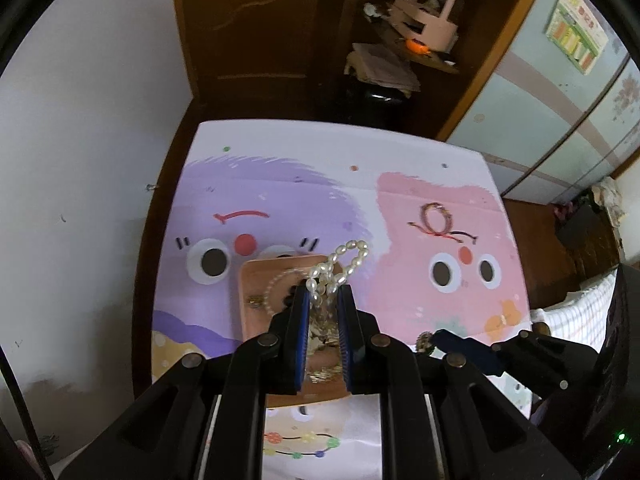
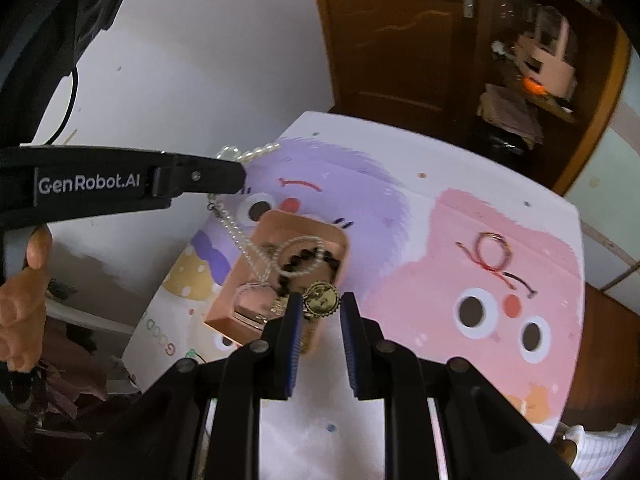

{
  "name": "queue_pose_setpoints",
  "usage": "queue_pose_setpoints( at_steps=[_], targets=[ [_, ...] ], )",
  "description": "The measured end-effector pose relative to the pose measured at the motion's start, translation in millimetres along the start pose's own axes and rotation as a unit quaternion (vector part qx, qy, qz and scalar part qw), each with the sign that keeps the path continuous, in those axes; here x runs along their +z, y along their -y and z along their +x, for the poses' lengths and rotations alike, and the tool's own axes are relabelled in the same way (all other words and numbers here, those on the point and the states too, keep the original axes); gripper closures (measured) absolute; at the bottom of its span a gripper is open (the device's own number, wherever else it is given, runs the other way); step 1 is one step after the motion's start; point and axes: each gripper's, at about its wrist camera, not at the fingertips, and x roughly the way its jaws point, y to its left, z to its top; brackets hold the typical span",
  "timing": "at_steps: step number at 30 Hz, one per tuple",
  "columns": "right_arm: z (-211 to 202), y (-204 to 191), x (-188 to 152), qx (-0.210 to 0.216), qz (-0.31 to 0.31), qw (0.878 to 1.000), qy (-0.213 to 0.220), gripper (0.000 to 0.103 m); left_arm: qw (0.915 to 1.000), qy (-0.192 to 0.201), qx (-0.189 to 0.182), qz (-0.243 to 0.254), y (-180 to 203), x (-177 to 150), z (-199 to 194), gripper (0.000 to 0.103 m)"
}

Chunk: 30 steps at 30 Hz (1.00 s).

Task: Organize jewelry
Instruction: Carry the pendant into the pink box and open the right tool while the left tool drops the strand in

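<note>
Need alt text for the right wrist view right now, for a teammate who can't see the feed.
The right gripper holds a round gold pendant above a pink jewelry tray of beaded bracelets on a cartoon-printed table mat. At left, the left gripper lifts a pearl strand from the tray; a red cord bracelet lies on the mat's pink area.

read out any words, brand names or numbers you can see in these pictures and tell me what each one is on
"GenRobot.AI": white lettering on the black body of the left hand-held gripper, right wrist view.
"GOOD": partly hidden, upside-down lettering on the cartoon table cover, beside the pink tray.
Wall poster: print too small and blurred to read.
Gold pendant in the right hand-held gripper: markings unreadable.
</note>
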Motion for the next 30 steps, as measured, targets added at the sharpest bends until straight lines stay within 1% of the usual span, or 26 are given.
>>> queue_pose_setpoints(
  at_steps=[7, 13, 16, 20, 23, 25, 26, 27, 29, 30],
  targets=[
    [45.8, -18.2, 8.0, 0.002, -0.007, 1.0, -0.021, 0.084, 0.999, -0.039, 0.007, -0.019, -28.1, -13.7, 41.8, 0.091],
    [86.6, -15.9, 9.4, -0.008, -0.015, 0.999, -0.045, 0.084, 0.9967, -0.074, 0.014, -0.028, -45.4, -32.6, 82.9, 0.091],
    [105.8, -14.0, 8.8, -0.013, -0.016, 0.998, -0.057, 0.084, 0.9963, -0.08, 0.017, -0.025, -49.7, -36.9, 96.6, 0.091],
    [122.4, -8.7, 6.5, -0.013, -0.006, 0.998, -0.06, 0.084, 0.9963, -0.08, 0.029, -0.006, -46.8, -41.1, 107.6, 0.091],
    [128.0, -7.5, 0.6, -0.007, -0.001, 0.998, -0.061, 0.083, 0.9959, -0.082, 0.036, 0.007, -42.9, -46.0, 112.1, 0.086],
    [129.0, -8.9, -4.0, -0.006, -0.004, 0.998, -0.065, 0.083, 0.9959, -0.081, 0.038, 0.012, -40.2, -49.6, 111.9, 0.078],
    [128.5, -10.7, -6.3, -0.006, -0.009, 0.998, -0.064, 0.083, 0.996, -0.079, 0.04, 0.016, -38.6, -51.7, 111.1, 0.076],
    [126.5, -13.7, -9.6, -0.007, -0.018, 0.998, -0.061, 0.08, 0.996, -0.076, 0.042, 0.018, -36.8, -53.5, 109.8, 0.073],
    [123.2, -19.1, -14.0, -0.013, -0.029, 0.998, -0.057, 0.072, 0.9964, -0.069, 0.046, 0.022, -33.6, -57.9, 104.6, 0.062],
    [120.1, -21.7, -17.1, -0.015, -0.035, 0.998, -0.053, 0.069, 0.9967, -0.061, 0.049, 0.023, -31.9, -60.8, 100.9, 0.052]
  ],
)
